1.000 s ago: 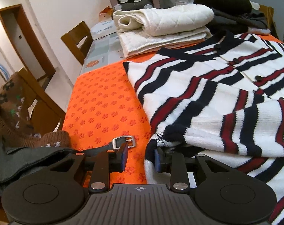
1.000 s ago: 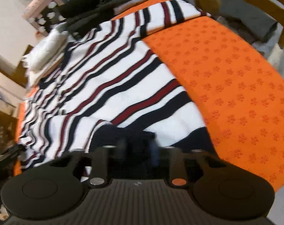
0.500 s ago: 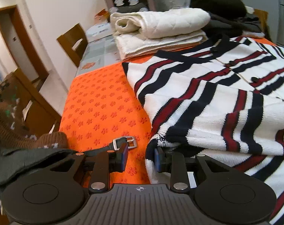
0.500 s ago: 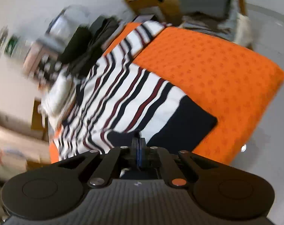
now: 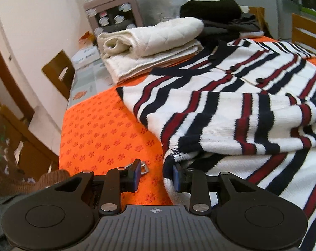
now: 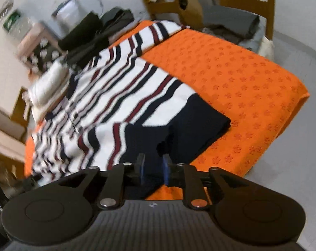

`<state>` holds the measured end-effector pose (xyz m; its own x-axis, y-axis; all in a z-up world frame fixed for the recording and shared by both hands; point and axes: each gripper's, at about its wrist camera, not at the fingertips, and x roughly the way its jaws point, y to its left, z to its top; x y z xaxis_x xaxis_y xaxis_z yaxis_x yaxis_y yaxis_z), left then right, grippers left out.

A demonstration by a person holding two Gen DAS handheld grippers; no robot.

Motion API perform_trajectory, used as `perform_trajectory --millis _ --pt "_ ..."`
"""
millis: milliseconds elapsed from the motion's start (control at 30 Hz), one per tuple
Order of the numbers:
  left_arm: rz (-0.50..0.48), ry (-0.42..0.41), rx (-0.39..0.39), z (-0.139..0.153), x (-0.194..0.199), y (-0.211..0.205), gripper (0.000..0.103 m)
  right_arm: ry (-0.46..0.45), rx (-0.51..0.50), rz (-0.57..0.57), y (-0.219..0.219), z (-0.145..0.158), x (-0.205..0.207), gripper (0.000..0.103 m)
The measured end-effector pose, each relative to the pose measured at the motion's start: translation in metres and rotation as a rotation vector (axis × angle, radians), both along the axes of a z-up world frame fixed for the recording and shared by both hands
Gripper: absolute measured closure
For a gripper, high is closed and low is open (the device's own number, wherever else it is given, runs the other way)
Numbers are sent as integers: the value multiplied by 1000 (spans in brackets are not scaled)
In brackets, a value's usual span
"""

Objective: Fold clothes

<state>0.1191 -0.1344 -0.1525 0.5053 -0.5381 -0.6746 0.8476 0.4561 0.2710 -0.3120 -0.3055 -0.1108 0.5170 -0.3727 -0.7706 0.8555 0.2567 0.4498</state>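
Note:
A white cardigan (image 5: 231,113) with navy and red stripes lies spread on the orange cloth (image 5: 103,129), one sleeve folded across its body. My left gripper (image 5: 155,175) is open low over the orange cloth, its right pad (image 5: 175,177) against the cardigan's near edge and only cloth showing in the gap. In the right wrist view the cardigan (image 6: 124,96) runs away to the upper left. My right gripper (image 6: 153,171) hangs over its navy hem (image 6: 191,125). Its jaws are opening, and navy knit shows between the pads without being pressed.
Folded cream quilts (image 5: 149,41) and a pile of dark clothes (image 5: 216,14) sit behind the cardigan. A belt buckle (image 5: 144,166) lies by the left finger, with a brown knit (image 5: 3,167) on its left. Wooden chairs (image 5: 57,71) (image 6: 245,2) flank the table. Its corner (image 6: 300,96) drops to the floor.
My right gripper was shut on the navy knit and now stands with its jaws apart, after drawing back from the cardigan. The left gripper has only rolled a little.

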Motion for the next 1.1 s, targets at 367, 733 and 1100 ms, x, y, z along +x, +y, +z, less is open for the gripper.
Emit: perform_trajectory --millis 367,733,1100 --pt "21 -51 41 -3 -8 -7 69 -50 53 155 -35 -34 21 102" --pt "84 -5 12 -3 2 -2 68 -271 90 75 -12 24 -27 101" --pt "-41 40 -2 10 1 17 67 4 120 43 36 -34 -29 96"
